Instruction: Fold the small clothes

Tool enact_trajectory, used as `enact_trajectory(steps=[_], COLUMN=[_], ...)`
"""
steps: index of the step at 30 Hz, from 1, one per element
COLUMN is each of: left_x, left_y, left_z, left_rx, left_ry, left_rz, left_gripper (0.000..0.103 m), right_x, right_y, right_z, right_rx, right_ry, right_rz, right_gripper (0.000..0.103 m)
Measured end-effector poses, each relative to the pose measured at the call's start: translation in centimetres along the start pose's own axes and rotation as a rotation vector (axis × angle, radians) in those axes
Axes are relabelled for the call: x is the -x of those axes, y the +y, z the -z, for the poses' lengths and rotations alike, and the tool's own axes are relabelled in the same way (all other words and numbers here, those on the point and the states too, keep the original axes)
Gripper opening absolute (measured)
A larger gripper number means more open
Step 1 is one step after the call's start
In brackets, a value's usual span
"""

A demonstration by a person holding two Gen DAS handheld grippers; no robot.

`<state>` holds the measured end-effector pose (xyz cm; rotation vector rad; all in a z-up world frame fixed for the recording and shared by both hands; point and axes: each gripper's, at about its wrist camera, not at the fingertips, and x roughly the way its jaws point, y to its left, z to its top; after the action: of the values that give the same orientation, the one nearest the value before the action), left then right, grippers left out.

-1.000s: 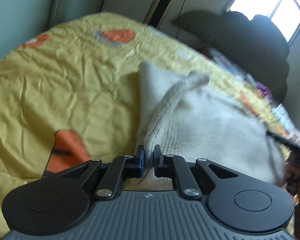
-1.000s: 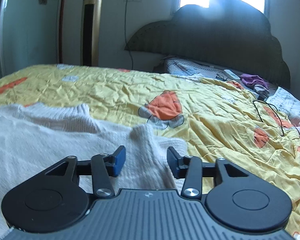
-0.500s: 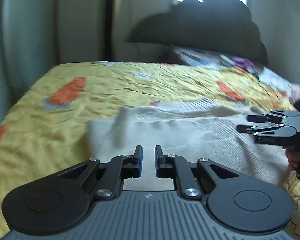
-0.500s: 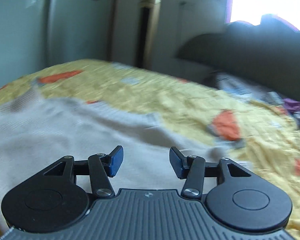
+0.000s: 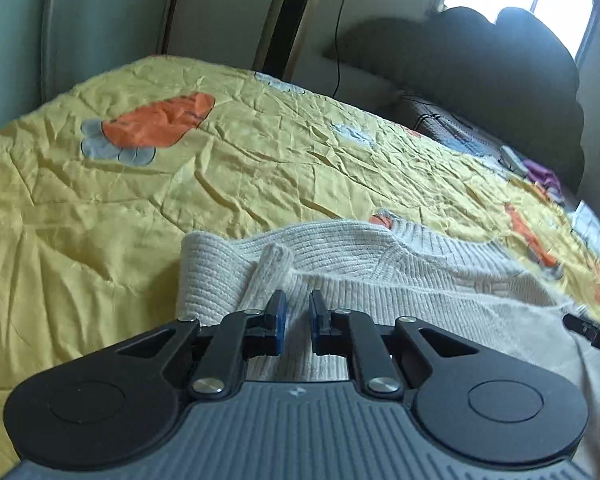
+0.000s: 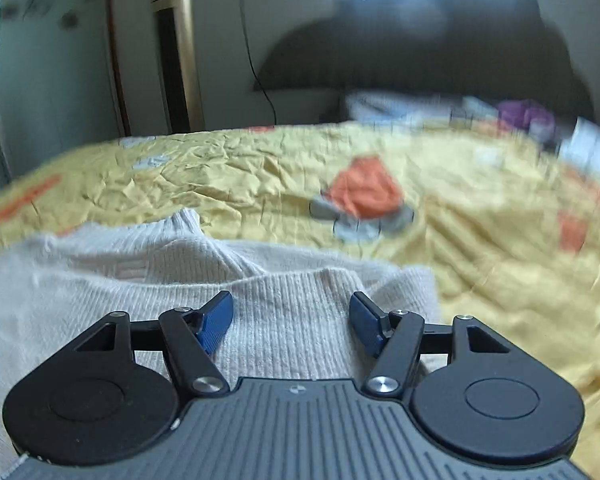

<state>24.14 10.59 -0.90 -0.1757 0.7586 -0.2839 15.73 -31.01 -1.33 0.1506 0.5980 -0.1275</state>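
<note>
1. Wrinkled yellow bedspread (image 5: 260, 168) with orange carrot prints covers the bed I am working over; a dark headboard (image 5: 500, 64) stands at its far end under a bright window.
2. My left gripper (image 5: 297, 312) hovers low over a cream knitted sweater (image 5: 380, 264) lying on the bedspread, jaws slightly apart with nothing between them.
3. My right gripper (image 6: 291, 316) sits over the sweater's ribbed edge (image 6: 300, 292), jaws wide apart and empty.
4. Beyond the bed stands a gold tower fan (image 6: 176, 48); a purple cloth (image 6: 524, 114) lies near the headboard, blurred.
</note>
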Motion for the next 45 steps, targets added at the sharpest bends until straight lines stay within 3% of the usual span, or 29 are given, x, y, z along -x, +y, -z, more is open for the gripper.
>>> enact_trajectory(steps=[5, 10, 15, 20, 26, 45], left_x=[1.1, 2.4, 2.8, 2.7, 2.6, 2.5], left_y=[-2.1, -2.7, -3.3, -3.4, -4.3, -5.3], left_z=[0.4, 1.6, 2.9, 3.6, 4.7, 5.9], left_rx=[-0.081, -0.091, -0.134, -0.143, -0.208, -0.283], left_ry=[-0.016, -0.032, -0.057, -0.081, -0.125, -0.181], left_rz=[-0.066, -0.077, -0.110, -0.120, -0.168, -0.220], left_gripper=[0.012, 0.013, 0.013, 0.013, 0.013, 0.014], right_x=[0.4, 3.9, 3.6, 3.1, 3.0, 3.2], right_y=[2.4, 4.5, 6.0, 5.3, 5.8, 5.9], right_z=[0.3, 0.9, 2.4, 2.9, 3.6, 4.0], right_rx=[0.101, 0.142, 0.237, 0.181, 0.218, 0.216], right_ry=[-0.020, -0.058, -0.011, -0.025, -0.056, -0.075], right_rz=[0.071, -0.006, 0.023, 0.011, 0.044, 0.077], right_gripper=[0.070, 0.078, 0.083, 0.091, 0.096, 0.102])
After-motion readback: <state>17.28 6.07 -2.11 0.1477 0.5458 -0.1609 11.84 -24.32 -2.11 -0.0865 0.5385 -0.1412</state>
